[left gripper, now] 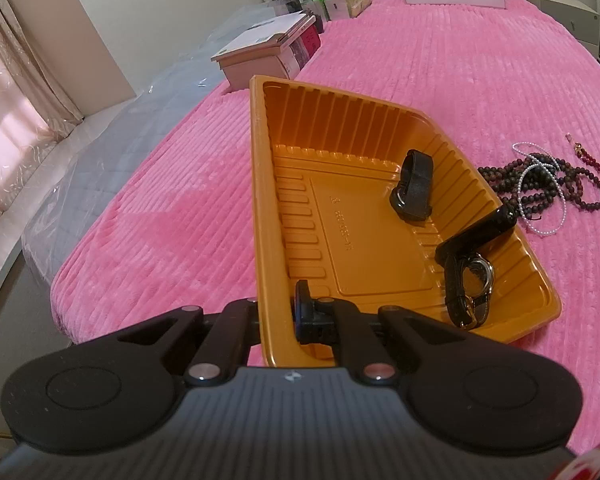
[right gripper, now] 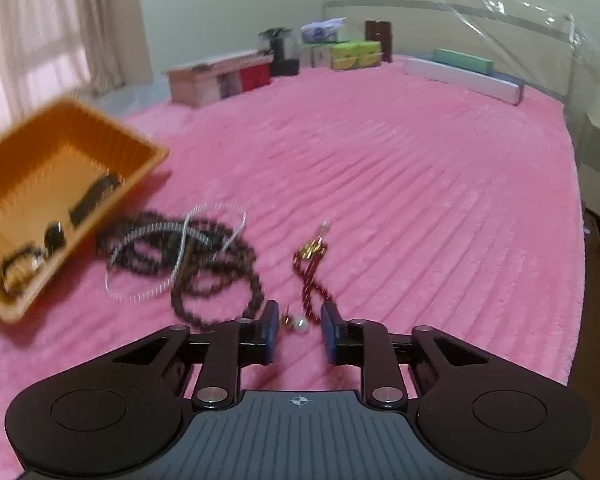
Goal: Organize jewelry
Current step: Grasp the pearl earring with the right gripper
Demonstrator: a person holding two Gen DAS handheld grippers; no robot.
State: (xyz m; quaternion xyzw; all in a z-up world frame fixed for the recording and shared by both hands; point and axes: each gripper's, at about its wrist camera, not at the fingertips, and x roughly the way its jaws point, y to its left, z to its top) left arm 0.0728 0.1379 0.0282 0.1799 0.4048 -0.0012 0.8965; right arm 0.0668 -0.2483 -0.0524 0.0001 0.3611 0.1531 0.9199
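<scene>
My left gripper [left gripper: 280, 312] is shut on the near wall of an orange plastic tray [left gripper: 360, 248], which is tilted over the pink bedspread. A black strap [left gripper: 414, 188] and a black watch [left gripper: 470, 280] lie in the tray. To its right on the bed lies a tangle of dark bead necklaces [right gripper: 204, 264] with a white pearl strand [right gripper: 180, 240]. A red bead string [right gripper: 310, 276] lies apart from them. My right gripper [right gripper: 300, 320] is low over the bedspread, its jaws apart. The string's near end, with a small pale bead, sits between the pads, and neither pad presses on it.
Boxes [right gripper: 216, 76] and tissue packs [right gripper: 354, 54] line the bed's far edge, with a flat white box [right gripper: 460, 76] at the back right. Clear plastic sheeting [left gripper: 100, 160] covers the bed's left side beyond the bedspread's edge. A curtained window is at the left.
</scene>
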